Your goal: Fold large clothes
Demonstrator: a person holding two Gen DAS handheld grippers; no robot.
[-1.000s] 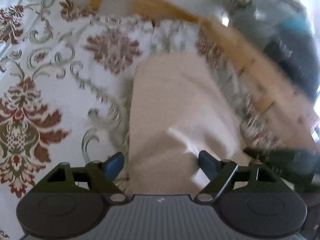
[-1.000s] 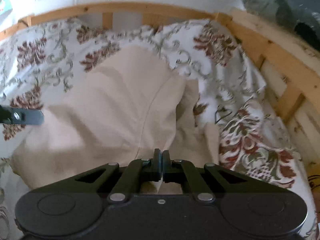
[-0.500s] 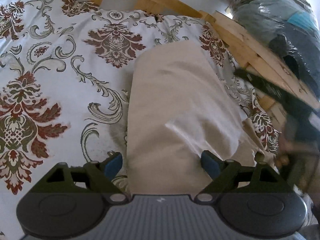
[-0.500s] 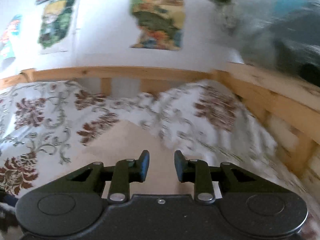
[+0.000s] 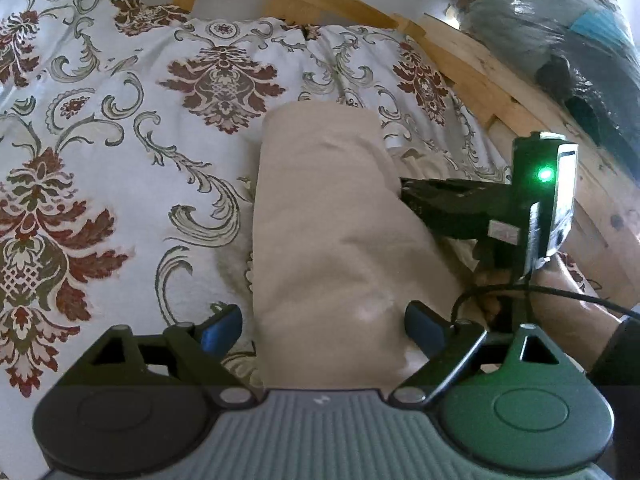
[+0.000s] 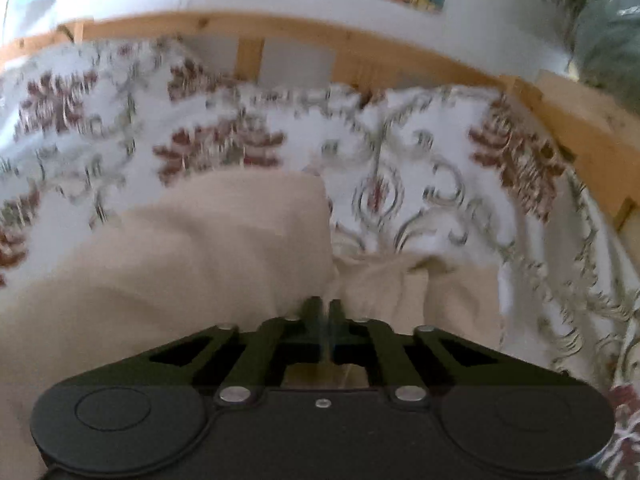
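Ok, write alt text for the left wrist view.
A folded beige garment lies on a floral bedspread, between the opening jaws of the left hand-held gripper, untouched. The right hand-held gripper reaches its right edge; a wooden bed frame runs behind.

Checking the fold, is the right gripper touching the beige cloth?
Touching. Left wrist view shows the right gripper with its tip pressed into the beige cloth.

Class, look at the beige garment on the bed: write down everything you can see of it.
The beige garment is plain, soft, matte cloth, folded into a long, narrow strip with gentle creases. It lies flat on the floral bedspread, running away from the left gripper, whose opening jaws straddle its near end without pressing it. The right gripper, jaws shut, meets its right edge, where looser, rumpled cloth sticks out; whether it pinches any cannot be told.
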